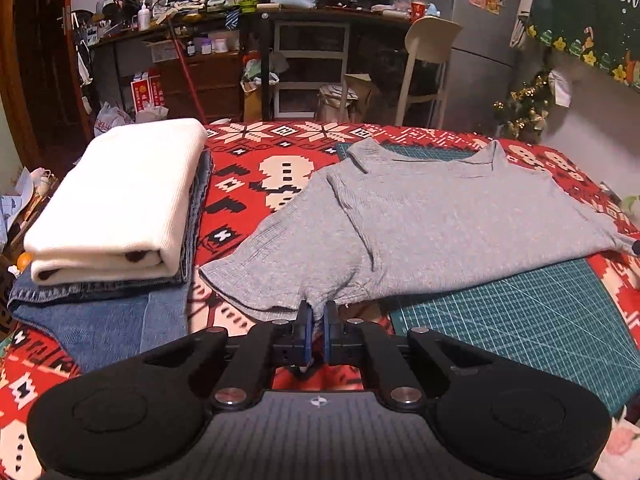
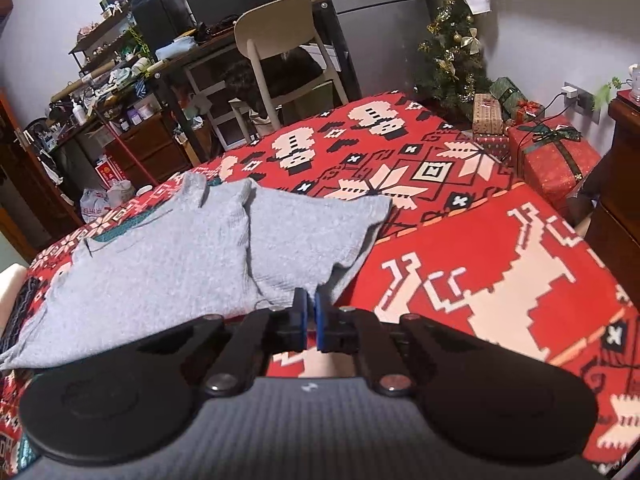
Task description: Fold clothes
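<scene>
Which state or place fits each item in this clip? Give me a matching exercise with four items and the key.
Items:
1. grey shirt
2. white folded garment
3. denim
4. green cutting mat

States or places:
A. lies under the folded stack on the left
B. pinched at its near hem by the left gripper and the right gripper
C. partly covered by the shirt
D. sits on top of the stack

Pairs: 1-B, 2-D, 3-A, 4-C
</scene>
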The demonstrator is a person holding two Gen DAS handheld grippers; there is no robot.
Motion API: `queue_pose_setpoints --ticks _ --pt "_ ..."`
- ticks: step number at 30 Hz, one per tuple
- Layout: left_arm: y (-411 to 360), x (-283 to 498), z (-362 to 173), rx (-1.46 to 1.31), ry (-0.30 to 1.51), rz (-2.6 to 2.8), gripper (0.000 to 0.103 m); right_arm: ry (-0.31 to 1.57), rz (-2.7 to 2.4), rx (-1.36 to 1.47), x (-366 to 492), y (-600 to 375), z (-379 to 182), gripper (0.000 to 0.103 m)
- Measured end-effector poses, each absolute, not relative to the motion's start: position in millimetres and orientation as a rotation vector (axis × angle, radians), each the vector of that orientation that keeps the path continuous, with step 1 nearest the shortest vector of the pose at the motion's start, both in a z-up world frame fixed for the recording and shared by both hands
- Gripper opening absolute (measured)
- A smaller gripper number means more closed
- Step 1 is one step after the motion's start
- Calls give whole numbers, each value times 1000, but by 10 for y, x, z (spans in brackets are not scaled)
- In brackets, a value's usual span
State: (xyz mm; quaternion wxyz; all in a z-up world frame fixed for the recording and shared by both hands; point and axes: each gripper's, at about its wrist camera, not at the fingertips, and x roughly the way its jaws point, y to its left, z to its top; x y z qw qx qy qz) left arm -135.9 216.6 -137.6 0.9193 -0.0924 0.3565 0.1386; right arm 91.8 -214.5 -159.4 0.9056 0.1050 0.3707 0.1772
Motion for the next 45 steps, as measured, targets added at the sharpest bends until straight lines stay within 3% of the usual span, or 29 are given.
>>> queue_pose_setpoints --ticks 20,30,34,36,39,45 --pt "1987 -2269 -1383 -228 782 285 5 866 325 206 -380 -2728 -1408 4" --pt "1912 -2439 -1540 -236 831 252 7 902 348 200 -599 -2837 -1480 6" --pt "1927 -2488 -1403 -202 809 248 13 865 363 208 -600 -2921 -1380 12" --pt "1972 -2503 -1299 -186 792 248 23 835 367 190 -585 -2968 -1274 14" --pt "2044 -2448 -1132 -156 747 226 33 774 410 125 -480 -2953 -1106 29" --pt "2118 -1738 -994 -34 663 112 44 718 576 0 26 -2471 -976 31"
